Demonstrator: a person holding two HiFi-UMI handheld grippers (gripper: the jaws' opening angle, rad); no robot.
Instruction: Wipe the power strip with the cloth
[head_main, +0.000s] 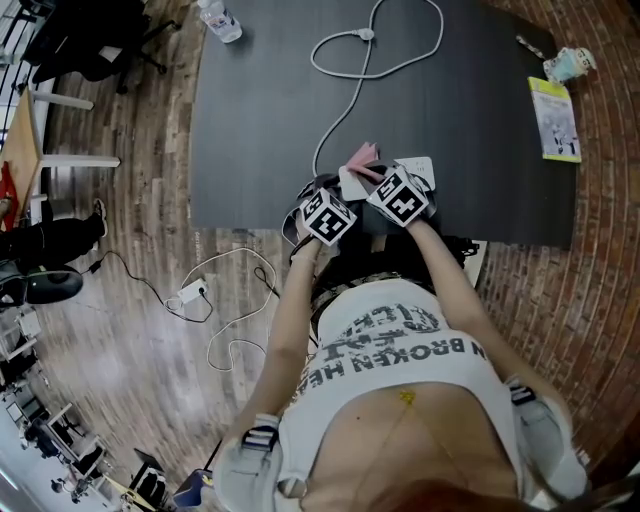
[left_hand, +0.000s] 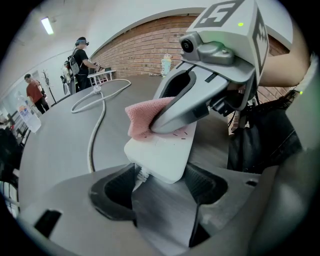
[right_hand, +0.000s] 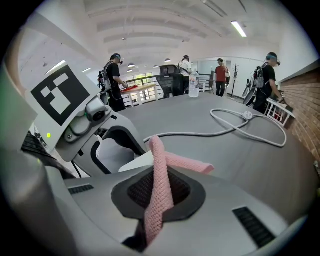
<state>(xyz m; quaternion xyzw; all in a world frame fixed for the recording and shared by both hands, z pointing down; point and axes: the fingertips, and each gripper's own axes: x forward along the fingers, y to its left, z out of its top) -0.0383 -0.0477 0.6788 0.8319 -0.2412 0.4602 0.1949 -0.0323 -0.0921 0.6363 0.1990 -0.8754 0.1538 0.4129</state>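
cloth (left_hand: 143, 118) on power strip (left_hand: 162, 152) | power strip on table (head_main: 260, 110), near edge | cable (left_hand: 91, 142) behind

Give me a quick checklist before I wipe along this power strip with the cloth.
1. Hold on the power strip by the left tongs, at its cable end: ok.
2. Hold on the cloth by the right tongs: ok.
3. Contact of cloth with the strip's top face: ok.
4. Power off, with the plug lying loose on the table: ok.
5. Path to the strip's far end: cannot tell, the right tongs cover it.
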